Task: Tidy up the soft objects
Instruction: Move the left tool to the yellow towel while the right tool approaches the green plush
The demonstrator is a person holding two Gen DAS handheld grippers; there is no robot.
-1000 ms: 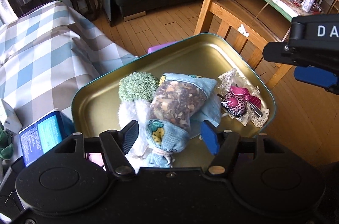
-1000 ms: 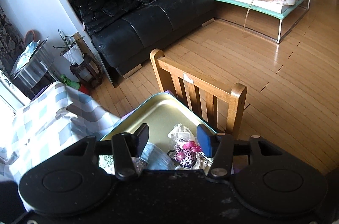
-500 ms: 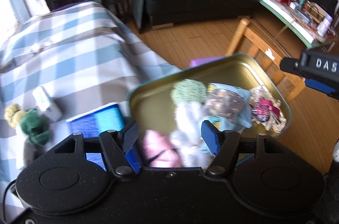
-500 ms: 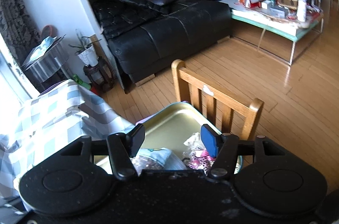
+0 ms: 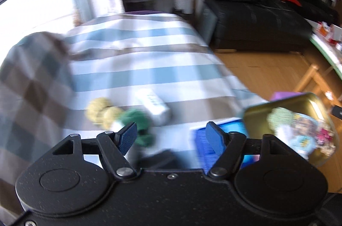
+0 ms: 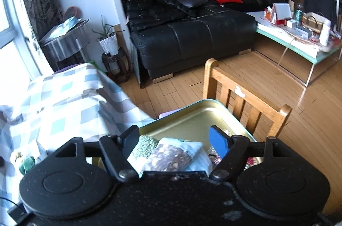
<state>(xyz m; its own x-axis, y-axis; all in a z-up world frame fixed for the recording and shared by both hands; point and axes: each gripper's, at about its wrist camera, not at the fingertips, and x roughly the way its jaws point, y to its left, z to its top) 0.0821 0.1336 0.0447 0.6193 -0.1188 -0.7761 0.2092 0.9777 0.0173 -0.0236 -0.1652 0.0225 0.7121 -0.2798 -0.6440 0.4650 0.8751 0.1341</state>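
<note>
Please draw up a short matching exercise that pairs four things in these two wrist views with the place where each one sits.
Things:
1. green and yellow knitted toy
2. potpourri sachet
3. gold tin tray
4. potted plant

Places:
A. on a dark round stool by the wall
B. inside the tray, among the other soft items
C. lying on the checked cloth, outside the tray
D. beside the wooden chair, at the edge of the checked cloth

Pairs: 1-C, 2-B, 3-D, 4-A
</note>
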